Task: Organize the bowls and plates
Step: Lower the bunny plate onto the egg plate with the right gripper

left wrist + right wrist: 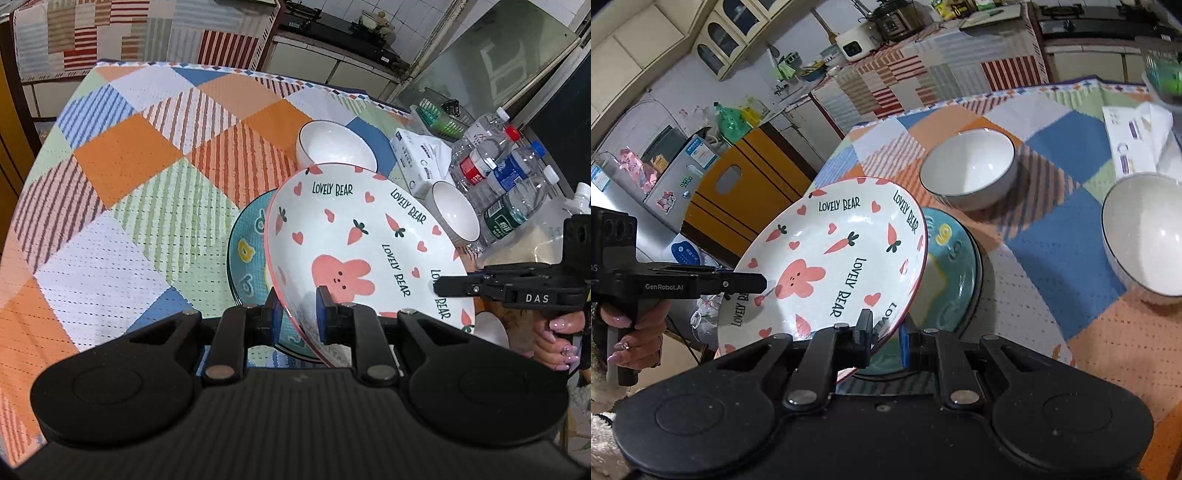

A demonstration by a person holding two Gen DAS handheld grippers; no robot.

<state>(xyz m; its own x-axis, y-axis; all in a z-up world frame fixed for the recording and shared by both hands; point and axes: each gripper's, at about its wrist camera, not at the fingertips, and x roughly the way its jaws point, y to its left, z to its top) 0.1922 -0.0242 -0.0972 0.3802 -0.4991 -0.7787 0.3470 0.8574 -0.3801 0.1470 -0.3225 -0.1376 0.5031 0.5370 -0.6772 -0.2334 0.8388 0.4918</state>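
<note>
Right now both grippers are clamped on the same dish: the white bunny plate point(354, 251), printed with carrots, hearts and "LOVELY BEAR". The left gripper point(298, 314) has its jaws drawn narrow on the plate's near rim, one blue pad under the rim and one on the inner face. From that view the right gripper point(436, 286) comes in from the side and its tips sit on the opposite rim, with a hand point(554, 336) wrapped round its handle below.

Over on the right wrist view, the same story: the right gripper point(886, 334) pinches the plate point(831, 258) at the edge nearest its jaws, pads tight either side of the rim. The left gripper point(762, 284) reaches across onto the far edge, a hand point(635, 332) gripping it from below.

The plate is tilted, lifted off the tablecloth point(129, 155), and it hangs partly over a teal plate point(247, 258) that lies flat just beyond and beneath the left jaws. Ahead of the jaws stands one white bowl point(334, 146), touching nothing I can make out; a second white bowl point(456, 212) sits further off to the side, near a tissue pack point(417, 158) and a cluster of water bottles point(509, 184).
</note>
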